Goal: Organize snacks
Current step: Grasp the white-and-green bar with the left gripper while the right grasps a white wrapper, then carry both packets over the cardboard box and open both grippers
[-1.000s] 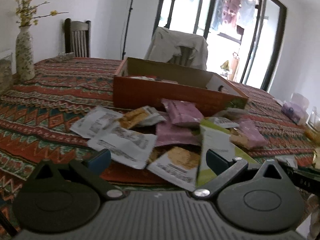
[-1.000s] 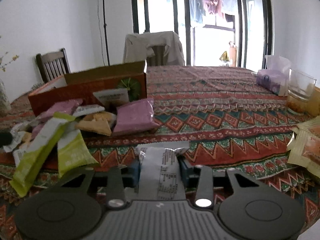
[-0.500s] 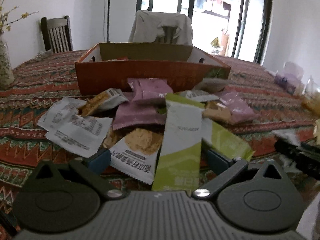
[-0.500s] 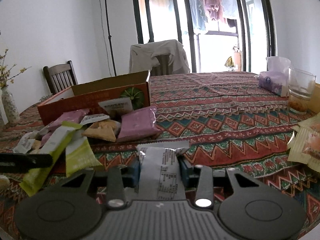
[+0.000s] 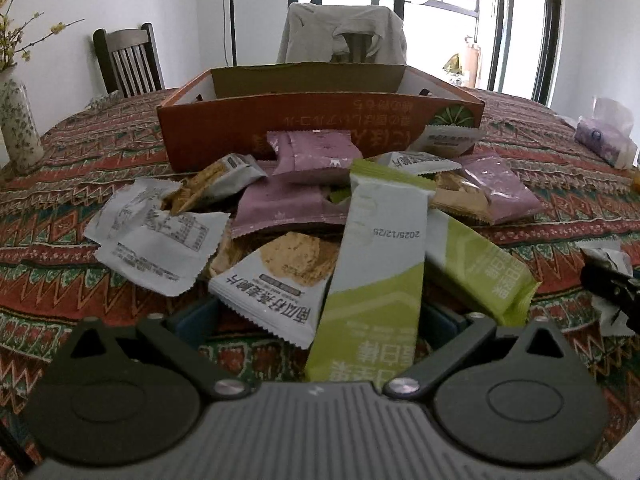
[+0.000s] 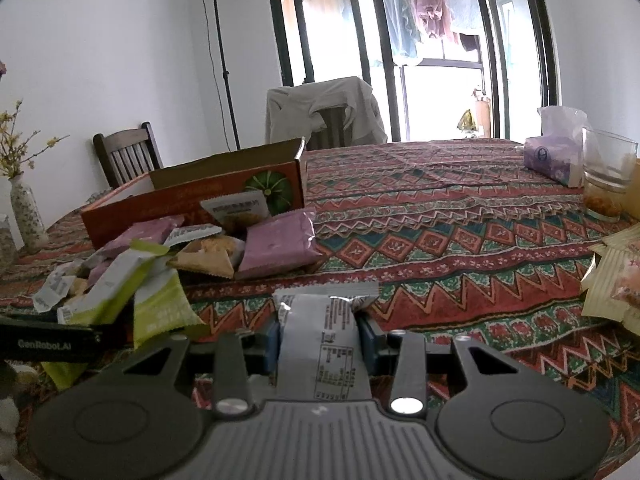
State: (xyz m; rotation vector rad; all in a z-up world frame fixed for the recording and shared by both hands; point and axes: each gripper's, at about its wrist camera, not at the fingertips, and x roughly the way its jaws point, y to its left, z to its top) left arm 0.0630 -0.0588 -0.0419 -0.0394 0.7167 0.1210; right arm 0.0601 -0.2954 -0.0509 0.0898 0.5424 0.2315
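A heap of snack packets lies on the patterned tablecloth in front of an open orange cardboard box point(image 5: 320, 128) point(image 6: 192, 196). My left gripper point(image 5: 318, 320) is open and low at the near edge of the heap. Its blue pads stand wide on either side of a green-and-white bar packet point(image 5: 376, 280) and a white cookie packet point(image 5: 280, 276), touching neither. Purple packets point(image 5: 312, 156) lie further back. My right gripper point(image 6: 320, 340) is shut on a white packet point(image 6: 320, 344) with printed text, held above the cloth to the right of the heap.
A flowered vase point(image 5: 18, 128) stands at the far left. A tissue pack point(image 6: 552, 160), a glass point(image 6: 608, 176) and yellow packets point(image 6: 616, 280) sit at the right. Two chairs stand behind the table, one draped with a garment point(image 5: 344, 32).
The left gripper swung right and down to the heap, so the green bar and cookie packet now lie between its open jaws. The right gripper tilted up a little, still gripping the white packet.
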